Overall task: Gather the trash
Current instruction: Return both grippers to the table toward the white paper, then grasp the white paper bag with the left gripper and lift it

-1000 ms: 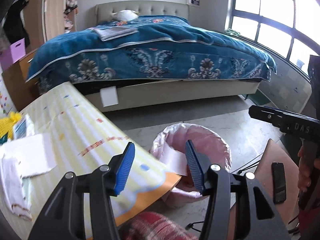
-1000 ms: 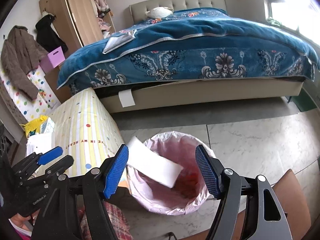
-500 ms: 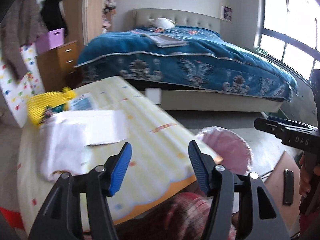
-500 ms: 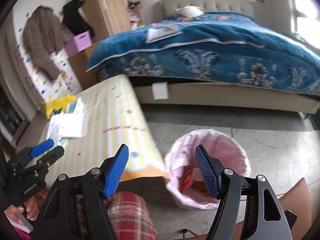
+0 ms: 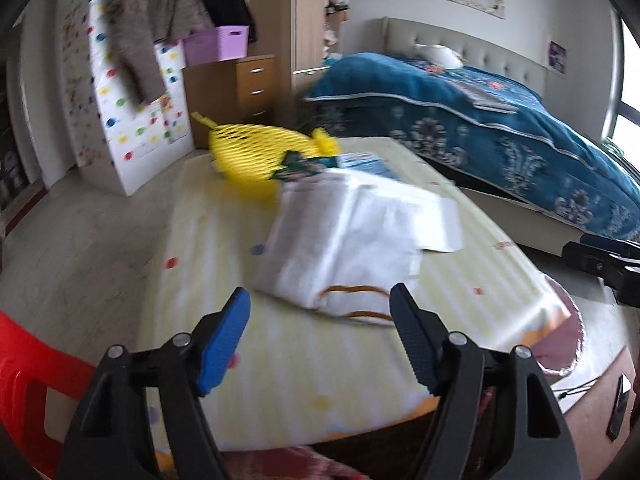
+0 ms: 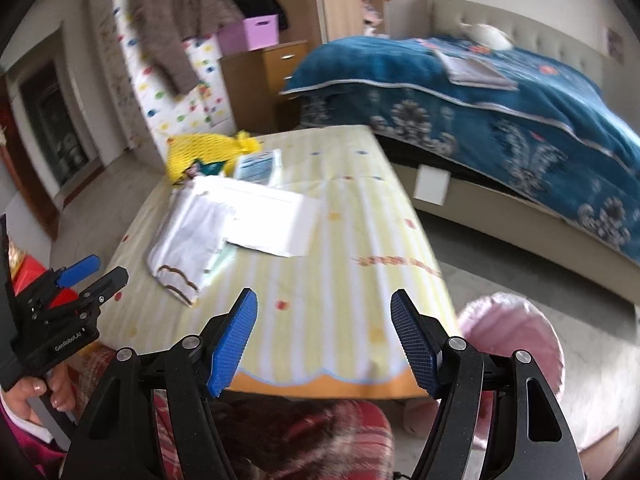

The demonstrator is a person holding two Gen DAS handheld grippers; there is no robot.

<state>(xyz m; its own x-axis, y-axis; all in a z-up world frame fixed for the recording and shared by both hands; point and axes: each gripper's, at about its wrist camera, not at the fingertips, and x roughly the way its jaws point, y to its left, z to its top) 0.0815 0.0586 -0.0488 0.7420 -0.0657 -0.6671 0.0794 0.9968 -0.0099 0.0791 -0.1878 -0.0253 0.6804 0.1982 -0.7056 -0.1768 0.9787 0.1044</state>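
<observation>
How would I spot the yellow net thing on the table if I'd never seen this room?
Start at the table with the striped, dotted cloth, in front of the blue bed. At its far end, toward the wooden drawers, lies a bright yellow mesh bag. The white bag, the white sheet and the pale blue packet nearby are all flat and pale; it alone is yellow and netted.

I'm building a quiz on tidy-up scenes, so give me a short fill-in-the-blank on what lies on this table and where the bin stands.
1. The mesh bag at the table's far end is ____ in colour.
2. The bin on the floor wears a ____ liner.
3. The bed is covered by a ____ blanket.
4. Between the pads of the right claw there is ____.

Missing words: yellow; pink; blue; nothing
</observation>
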